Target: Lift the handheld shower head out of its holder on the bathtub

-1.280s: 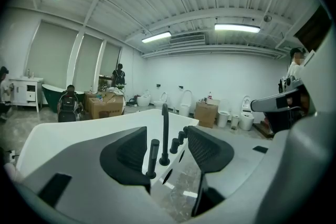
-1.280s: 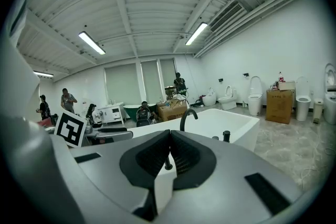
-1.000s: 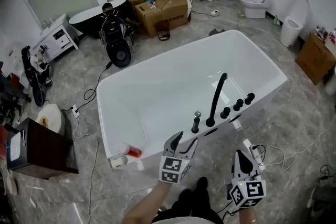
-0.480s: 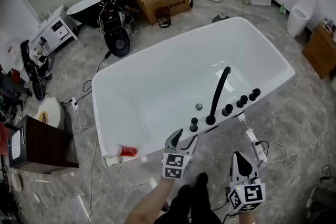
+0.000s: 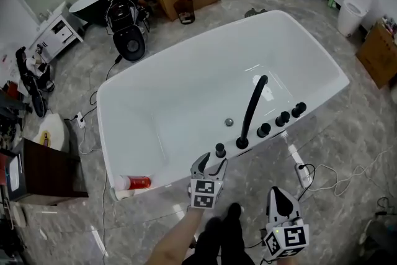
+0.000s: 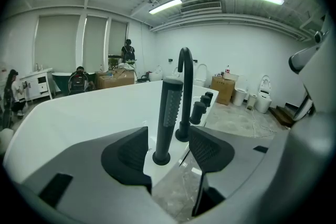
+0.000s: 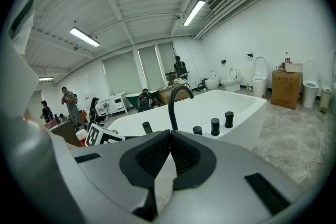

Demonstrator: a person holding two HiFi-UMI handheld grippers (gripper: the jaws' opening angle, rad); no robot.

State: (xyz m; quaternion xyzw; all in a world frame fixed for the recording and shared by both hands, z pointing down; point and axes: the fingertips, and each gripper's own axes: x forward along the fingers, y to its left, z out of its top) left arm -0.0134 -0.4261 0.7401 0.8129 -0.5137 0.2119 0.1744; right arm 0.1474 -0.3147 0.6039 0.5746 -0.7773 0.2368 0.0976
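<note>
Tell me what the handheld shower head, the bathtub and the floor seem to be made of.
Handheld shower head: matte black, probably coated metal, possibly plastic; it shows no glare.
Bathtub: glossy white, acrylic or enamel by the look; bright reflections show in its basin.
Floor: polished grey stone or stone-look tile, with pale veining and a sheen.

I'm running a pale grey left gripper (image 5: pixel 209 164) and a matching right gripper (image 5: pixel 276 193), both sitting along the bottom edge of the head view. Each one's carrying a white cube with black square markers: the left cube (image 5: pixel 204 193) just under its jaws, the right cube (image 5: pixel 286 240) down in the lower right. Up close, the grey jaws are sporting black pads (image 6: pixel 127 150) with a fine cross-hatched grip. I'm wearing dark clothes (image 5: pixel 224 233), bottom centre.
</note>
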